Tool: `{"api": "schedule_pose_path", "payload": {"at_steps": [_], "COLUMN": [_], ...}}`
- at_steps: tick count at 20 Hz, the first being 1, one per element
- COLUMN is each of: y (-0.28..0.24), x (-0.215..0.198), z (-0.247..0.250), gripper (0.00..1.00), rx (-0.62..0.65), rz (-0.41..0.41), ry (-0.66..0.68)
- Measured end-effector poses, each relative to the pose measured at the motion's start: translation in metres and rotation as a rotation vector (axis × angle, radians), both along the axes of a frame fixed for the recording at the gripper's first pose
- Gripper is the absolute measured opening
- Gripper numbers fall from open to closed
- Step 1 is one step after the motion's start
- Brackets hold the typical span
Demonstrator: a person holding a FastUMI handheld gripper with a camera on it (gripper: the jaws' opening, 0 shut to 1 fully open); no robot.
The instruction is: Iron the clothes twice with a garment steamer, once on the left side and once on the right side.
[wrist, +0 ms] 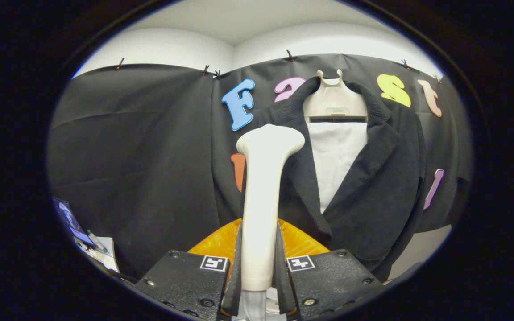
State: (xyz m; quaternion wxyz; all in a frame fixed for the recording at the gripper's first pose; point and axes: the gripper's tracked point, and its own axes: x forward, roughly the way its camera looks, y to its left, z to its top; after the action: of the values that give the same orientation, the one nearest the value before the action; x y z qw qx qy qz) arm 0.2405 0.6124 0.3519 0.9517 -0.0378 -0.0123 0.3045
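Item 1, gripper (259, 267): two flat fingers pressed on either side of the steamer handle, pinching it upright; each finger block carries a square printed marker on a matte, pebbled housing with screw heads. Item 2, garment steamer (263, 196): smooth, glossy cream plastic, a slim rounded shaft that widens into a flared, flattened head; the landmark for all that follows. A clear tube seems to leave its lower end between the fingers. Risk, judged: the shaft is slick and tapered, so it may slip or twist in the pinch once the head is dragged down cloth. Item 3, orange ribbed piece (299, 243): translucent, finely ridged, directly behind the steamer's lower shaft; what it is cannot be told. Item 4, jacket (373, 187): beyond the steamer and to its right, dark, soft, finely ribbed cloth with broad lapels, open over a white inner layer (335, 156). Item 5, hanger (335, 100): pale moulded plastic, above and right of the steamer head, holding the jacket's collar. Risk, judged: the head stands short of the cloth and off toward one lapel, so a stroke could snag the lapel edge, swing the jacket on its hanger, or miss one side.
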Motion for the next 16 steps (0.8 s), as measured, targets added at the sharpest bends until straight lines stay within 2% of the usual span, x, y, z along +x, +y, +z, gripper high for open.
{"api": "schedule_pose_path", "payload": {"at_steps": [6, 16], "y": [0.003, -0.008], "x": [0.019, 0.023], "z": [-0.011, -0.056], "gripper": [0.35, 0.35], "rx": [-0.021, -0.051], "rz": [-0.019, -0.014], "ry": [0.025, 0.106]}}
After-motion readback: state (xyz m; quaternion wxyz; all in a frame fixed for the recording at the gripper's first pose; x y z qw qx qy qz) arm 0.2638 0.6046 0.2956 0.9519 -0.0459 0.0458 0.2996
